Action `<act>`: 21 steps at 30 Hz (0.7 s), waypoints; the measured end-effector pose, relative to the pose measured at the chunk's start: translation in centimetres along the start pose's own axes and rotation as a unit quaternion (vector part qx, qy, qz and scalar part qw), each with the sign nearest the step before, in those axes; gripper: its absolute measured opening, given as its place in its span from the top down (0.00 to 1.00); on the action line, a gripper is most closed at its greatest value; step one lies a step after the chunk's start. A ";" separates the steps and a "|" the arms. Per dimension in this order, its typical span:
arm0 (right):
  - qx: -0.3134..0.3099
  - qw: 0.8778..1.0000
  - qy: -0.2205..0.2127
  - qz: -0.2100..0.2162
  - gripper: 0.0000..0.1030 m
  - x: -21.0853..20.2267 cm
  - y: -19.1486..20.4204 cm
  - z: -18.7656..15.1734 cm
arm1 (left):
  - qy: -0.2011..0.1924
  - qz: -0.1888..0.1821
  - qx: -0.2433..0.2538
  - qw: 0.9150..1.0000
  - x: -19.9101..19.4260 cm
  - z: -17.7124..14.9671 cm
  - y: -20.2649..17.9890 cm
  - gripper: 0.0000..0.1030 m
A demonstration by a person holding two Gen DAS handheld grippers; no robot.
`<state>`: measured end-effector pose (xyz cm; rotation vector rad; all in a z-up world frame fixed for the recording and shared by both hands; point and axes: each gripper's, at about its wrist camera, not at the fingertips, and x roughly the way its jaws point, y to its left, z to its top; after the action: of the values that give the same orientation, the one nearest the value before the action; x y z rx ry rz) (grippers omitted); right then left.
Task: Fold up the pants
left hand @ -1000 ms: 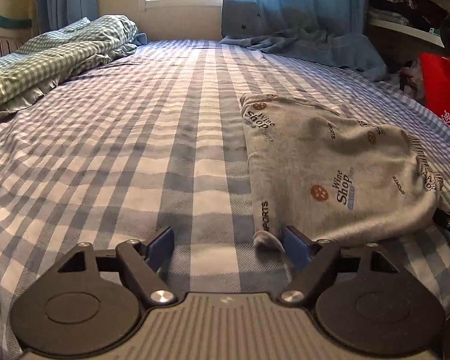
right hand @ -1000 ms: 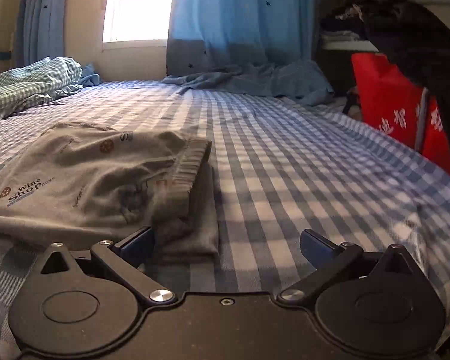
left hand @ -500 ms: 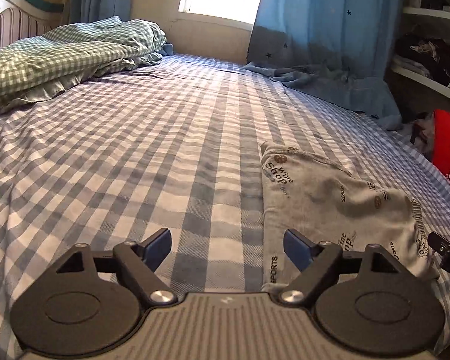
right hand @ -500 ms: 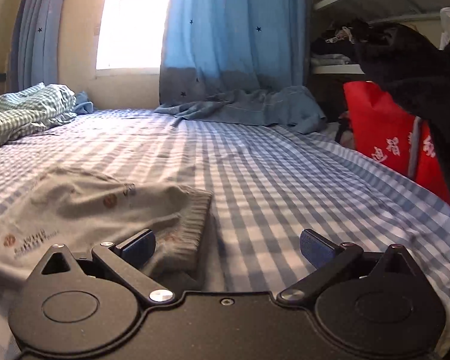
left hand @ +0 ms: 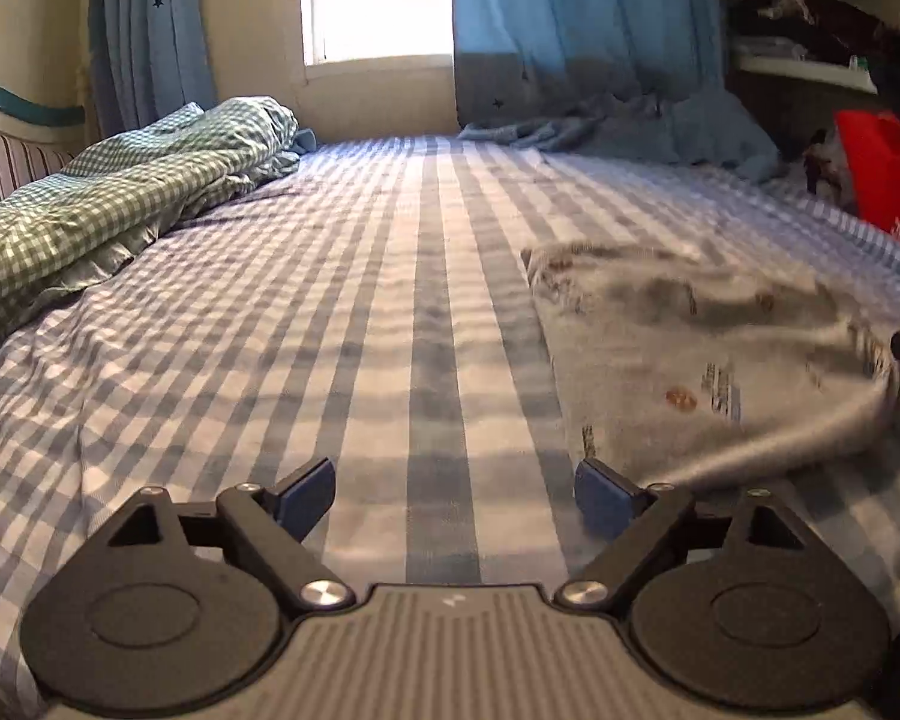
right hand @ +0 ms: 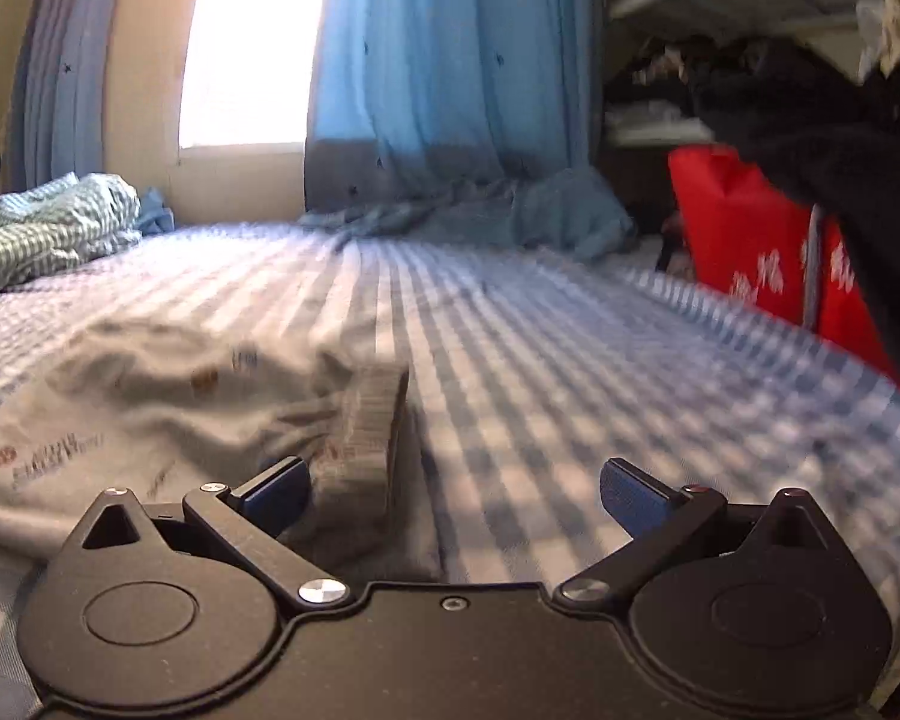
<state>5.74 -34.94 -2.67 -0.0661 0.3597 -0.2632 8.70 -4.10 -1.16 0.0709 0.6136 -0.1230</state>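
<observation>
Hovering low over the bed [left hand: 390, 330], the left gripper [left hand: 455, 495] has its jaws spread wide and opening further, with only checked sheet between them; the near corner of the grey printed pants [left hand: 708, 360] lies just beside its right-hand pad, outside the gap. The right gripper [right hand: 453, 495] also stands with wide jaws: the ribbed waistband of the pants [right hand: 168, 420] sits just inside the gap by the left-hand pad, though neither pad appears to press on it, and the rest of the gap shows bare sheet. The pants lie folded and flat on the blue-and-white checked sheet, between the two grippers, with the bulk of the cloth stretching away from them. Beyond, a rumpled green checked quilt [left hand: 108, 198] is heaped at the left side of the bed, a red bag [right hand: 762, 252] stands off the right edge, and blue curtains [right hand: 450, 90] hang by the bright window [left hand: 378, 0] at the far end.
</observation>
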 end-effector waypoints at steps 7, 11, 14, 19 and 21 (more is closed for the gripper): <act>-0.059 0.998 0.002 0.005 0.01 7.1 1.9 3.8 | -0.061 0.005 0.011 0.998 7.0 8.8 -3.3 0.03; -0.137 0.989 0.046 -0.030 0.01 11.6 3.1 2.5 | -0.017 0.028 0.053 0.998 14.3 9.5 -5.6 0.04; -0.118 0.990 0.081 -0.010 0.01 13.0 2.0 2.1 | 0.020 0.053 0.043 0.998 18.4 8.1 -5.4 0.00; -0.060 0.992 0.113 0.018 0.01 14.2 0.2 2.0 | 0.039 -0.001 -0.048 0.998 19.2 7.7 -2.1 0.00; -0.053 0.992 0.112 0.022 0.01 14.1 0.0 1.9 | 0.037 0.000 -0.044 0.998 19.0 7.6 -1.7 0.00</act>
<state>19.16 -38.64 -5.64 -0.1332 0.5986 -0.2084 28.17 -8.39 -5.94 -0.0104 0.6929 -0.0935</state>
